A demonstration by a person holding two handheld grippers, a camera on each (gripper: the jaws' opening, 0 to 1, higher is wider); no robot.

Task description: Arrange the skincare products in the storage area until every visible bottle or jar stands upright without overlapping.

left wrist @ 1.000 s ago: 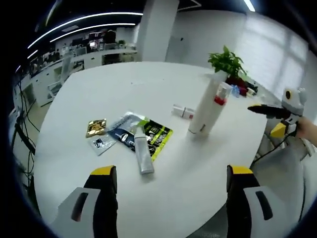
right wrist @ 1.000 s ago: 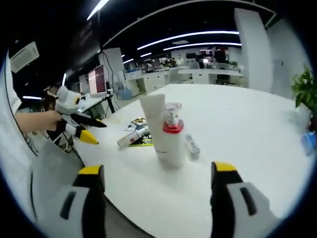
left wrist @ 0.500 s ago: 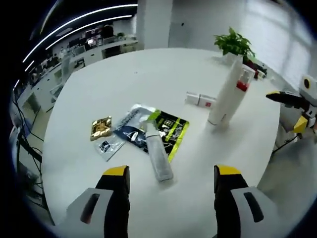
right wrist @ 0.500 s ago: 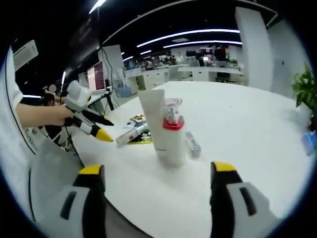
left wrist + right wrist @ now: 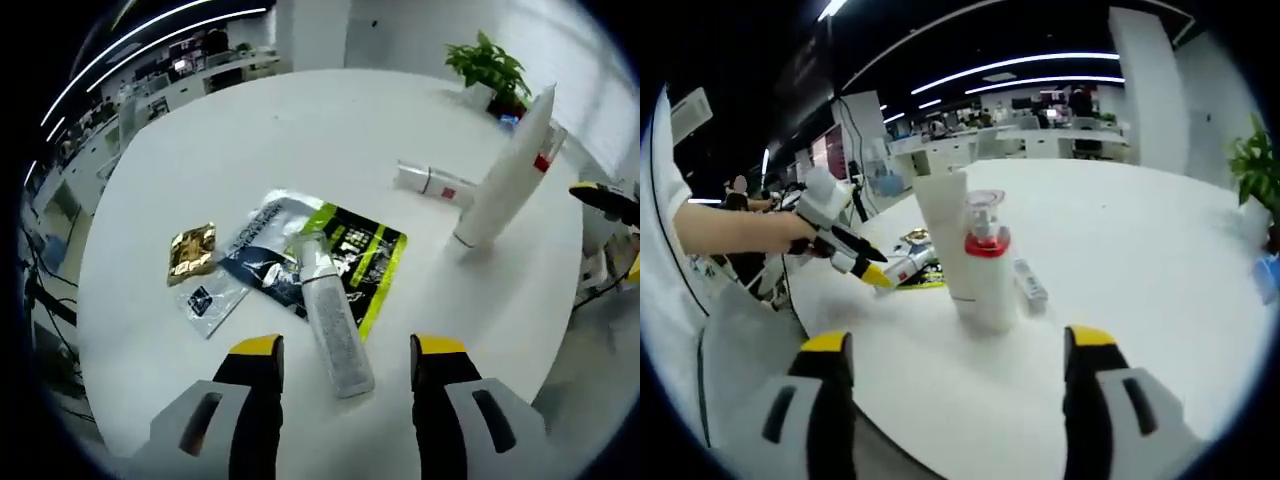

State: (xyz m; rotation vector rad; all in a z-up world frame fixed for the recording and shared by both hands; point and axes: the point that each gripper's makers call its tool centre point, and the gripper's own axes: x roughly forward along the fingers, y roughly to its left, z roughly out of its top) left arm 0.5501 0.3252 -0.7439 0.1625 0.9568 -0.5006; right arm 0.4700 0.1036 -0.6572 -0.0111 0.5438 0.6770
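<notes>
A grey-white tube (image 5: 335,322) lies flat on the white round table (image 5: 250,130), partly on a green-and-black sachet (image 5: 360,252). My left gripper (image 5: 347,348) is open, one jaw on either side of the tube's near end. A tall white tube (image 5: 503,183) stands upright, with a red-collared pump bottle (image 5: 986,268) beside it. A small white tube (image 5: 430,182) lies flat close by. My right gripper (image 5: 958,345) is open and holds nothing, short of the standing tall white tube (image 5: 945,235). The left gripper (image 5: 855,255) shows here, held by a hand, over the lying tube (image 5: 905,270).
A gold sachet (image 5: 192,250) and a small clear sachet (image 5: 205,298) lie left of the tube. A potted plant (image 5: 490,65) stands at the table's far edge. The right gripper (image 5: 605,200) shows off the table's right edge. Office desks fill the background.
My left gripper has come closer and lower over the lying tube, which now sits between its jaws, and the jaw gap has narrowed a little. The right gripper has barely moved.
</notes>
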